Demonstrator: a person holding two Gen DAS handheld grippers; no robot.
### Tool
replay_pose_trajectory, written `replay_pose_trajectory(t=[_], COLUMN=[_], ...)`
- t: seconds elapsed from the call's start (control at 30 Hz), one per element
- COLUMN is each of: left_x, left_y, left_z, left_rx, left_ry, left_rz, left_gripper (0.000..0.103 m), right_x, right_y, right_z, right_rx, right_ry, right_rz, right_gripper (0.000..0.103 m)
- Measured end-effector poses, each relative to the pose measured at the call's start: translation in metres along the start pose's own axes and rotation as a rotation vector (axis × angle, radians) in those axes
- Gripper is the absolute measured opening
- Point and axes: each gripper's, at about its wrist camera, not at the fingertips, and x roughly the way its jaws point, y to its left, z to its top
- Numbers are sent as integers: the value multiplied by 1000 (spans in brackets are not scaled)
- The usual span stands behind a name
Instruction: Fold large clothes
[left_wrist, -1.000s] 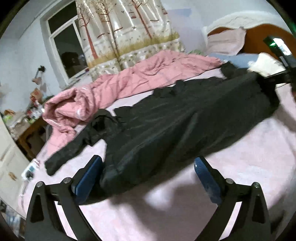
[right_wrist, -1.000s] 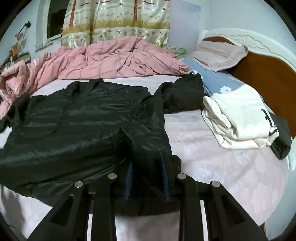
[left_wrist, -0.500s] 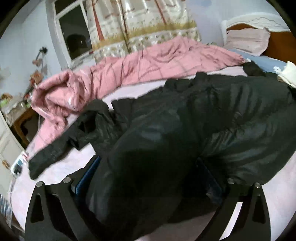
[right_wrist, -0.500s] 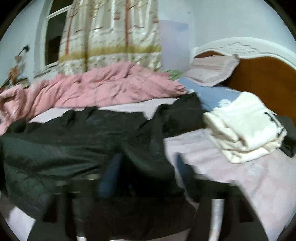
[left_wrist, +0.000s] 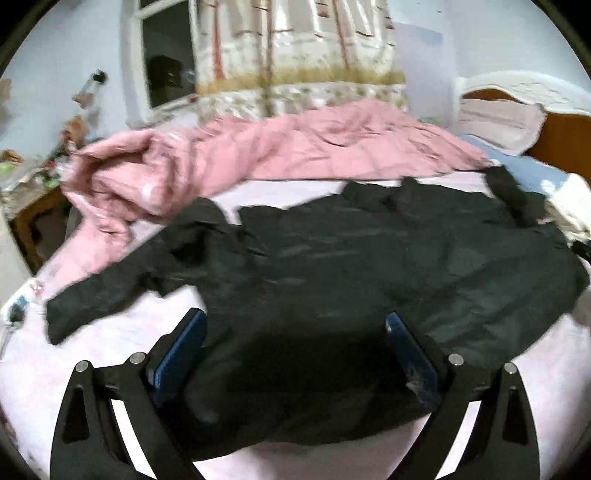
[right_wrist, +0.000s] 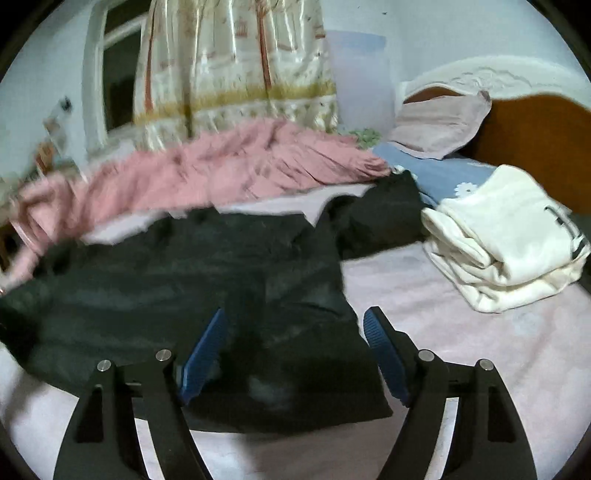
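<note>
Here, black coat (left_wrist: 351, 266) flat on bed (left_wrist: 122, 332), length lying left-right, collar far side.

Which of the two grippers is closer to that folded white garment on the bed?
The right gripper: the white garment lies just off to its right. For the left gripper, it is only a sliver at the far right edge.

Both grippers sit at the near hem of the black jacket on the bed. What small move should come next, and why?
Probably reach the left gripper out to the sleeve and fold it inward. The black jacket lies spread flat on the bed, both sleeves stick out, and the right gripper has just opened, its fingers straddling the hem without pinching it.
</note>
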Motion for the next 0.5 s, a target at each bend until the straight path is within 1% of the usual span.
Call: replay_pose_trajectory(t=[0.03, 0.07, 0.1, 0.13, 0.17, 0.2, 0.3, 0.33, 0.37, 0.4, 0.43, 0.5], left_x=[1, 2, 2, 2, 2, 4, 9, 8, 8, 8, 8, 12], left_y=[6, 13, 19, 26, 32, 38, 54, 59, 64, 68, 71, 75], left_z=[-2, -4, -6, -9, -11, -14, -18, -19, -19, -20, -21, -24], left_rx=[-1, -4, -10, -18, -26, -35, -65, -75, -84, -91, -97, -108], left_ry=[0, 7, 14, 13, 14, 21, 33, 30, 26, 25, 25, 40], left_rz=[36, 45, 34, 22, 25, 41, 114, 128, 138, 147, 153, 153], left_gripper=[97, 97, 97, 97, 97, 97, 97, 97, 97, 97, 97, 97], right_x=[4, 6, 10, 14, 17, 22, 29, 33, 35, 38, 40, 35], right_y=[3, 3, 3, 1, -2, -6, -18, -22, -24, -25, -26, -31], right_z=[-3, -5, -7, -8, -9, -10, -12, -13, -14, -16, -18, -20], right_rx=[-11, -13, -11, -2, 9, 31, 80, 98, 105, 110, 115, 135], right_ry=[2, -5, -13, 3, 21, 44, 91, 118, 129, 144, 148, 124], right_rz=[-41, -69, -113, -126, -116, -89, -90, -84, -82, -77, -72, -97], right_gripper=[79, 79, 79, 79, 79, 79, 79, 68, 36, 18, 8, 5])
